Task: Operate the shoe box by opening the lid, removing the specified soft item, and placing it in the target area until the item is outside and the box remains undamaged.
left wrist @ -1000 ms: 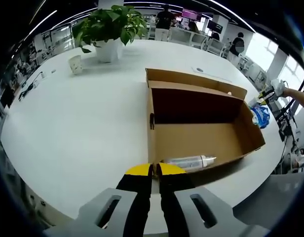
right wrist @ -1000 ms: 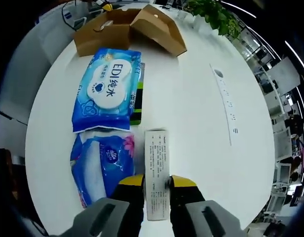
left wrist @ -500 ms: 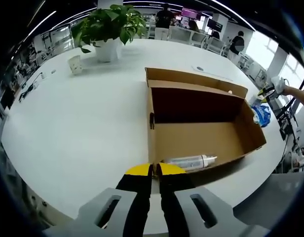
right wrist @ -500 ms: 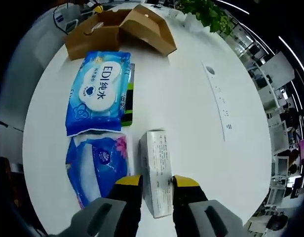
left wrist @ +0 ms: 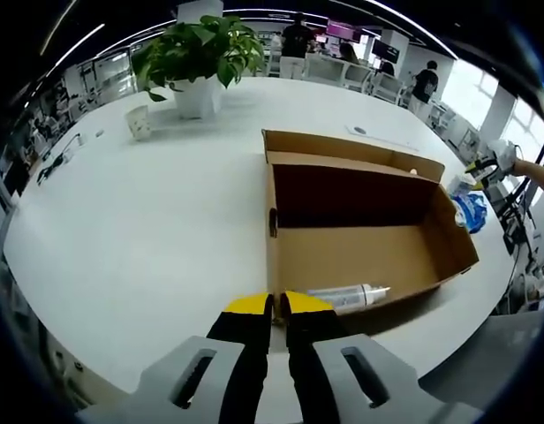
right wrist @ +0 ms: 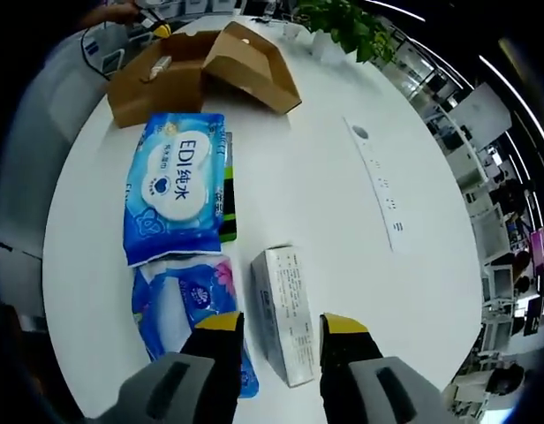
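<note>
Now right tool gapes around a matte white carton; left tool pinched empty by the cardboard shoe box.

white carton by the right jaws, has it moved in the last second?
Yes. The white carton left the right gripper and now lies tipped beside the lower wipes pack.

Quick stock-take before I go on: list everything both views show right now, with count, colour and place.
shoe box: 1, brown cardboard, open, on the white table
tube: 1, pale, lying inside the shoe box
potted plant: 1, green, white pot, far table edge
cup: 1, white, beside the plant
wipes packs: 2, blue, side by side
small carton: 1, white, between right tool's jaws
left tool: jaws closed, yellow tips
right tool: jaws apart
</note>
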### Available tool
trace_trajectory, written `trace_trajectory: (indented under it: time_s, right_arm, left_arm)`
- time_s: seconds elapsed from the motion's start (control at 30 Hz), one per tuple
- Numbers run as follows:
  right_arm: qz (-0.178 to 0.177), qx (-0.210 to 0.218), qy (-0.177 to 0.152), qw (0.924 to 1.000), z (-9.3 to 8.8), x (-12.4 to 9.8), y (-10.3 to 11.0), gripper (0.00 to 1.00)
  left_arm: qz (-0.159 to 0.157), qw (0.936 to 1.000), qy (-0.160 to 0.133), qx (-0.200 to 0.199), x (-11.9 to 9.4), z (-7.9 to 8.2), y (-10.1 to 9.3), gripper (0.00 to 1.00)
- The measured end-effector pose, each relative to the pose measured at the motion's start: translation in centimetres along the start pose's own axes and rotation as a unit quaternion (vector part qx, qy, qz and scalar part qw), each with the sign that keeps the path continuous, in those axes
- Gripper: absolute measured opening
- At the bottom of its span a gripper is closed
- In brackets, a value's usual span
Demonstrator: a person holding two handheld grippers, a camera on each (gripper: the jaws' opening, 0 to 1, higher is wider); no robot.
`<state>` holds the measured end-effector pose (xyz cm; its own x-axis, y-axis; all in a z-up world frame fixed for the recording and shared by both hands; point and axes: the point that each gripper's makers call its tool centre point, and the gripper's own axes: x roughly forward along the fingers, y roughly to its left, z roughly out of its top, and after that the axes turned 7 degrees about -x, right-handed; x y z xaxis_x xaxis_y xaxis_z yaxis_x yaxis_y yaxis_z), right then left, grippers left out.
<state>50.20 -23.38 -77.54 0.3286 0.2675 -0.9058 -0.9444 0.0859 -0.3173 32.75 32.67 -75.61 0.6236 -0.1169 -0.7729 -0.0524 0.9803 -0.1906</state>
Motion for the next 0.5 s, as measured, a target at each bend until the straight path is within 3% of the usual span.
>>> trace_trajectory:
  time_s: [0.17, 0.27, 0.4, 0.5]
  right_arm:
    - [-0.013, 0.021, -0.007, 0.9997, 0.3, -0.9, 0.2, 0.38]
    - [-0.022, 0.04, -0.022, 0.9987, 0.9, -1.6, 0.5, 0.43]
    - [-0.034, 0.058, -0.046, 0.9967, 1.9, -2.6, 1.0, 0.45]
    - [-0.043, 0.076, -0.067, 0.9939, 2.8, -3.3, 1.7, 0.47]
  left_arm:
    - [0.0, 0.9998, -0.007, 0.016, -0.3, 0.6, -0.1, 0.03]
    - [-0.002, 0.9997, -0.009, 0.021, -0.4, 0.9, -0.3, 0.05]
    - [0.006, 0.998, -0.001, 0.063, -0.5, 0.9, -0.3, 0.07]
    - [0.003, 0.9973, -0.001, 0.073, -0.5, 0.9, -0.5, 0.08]
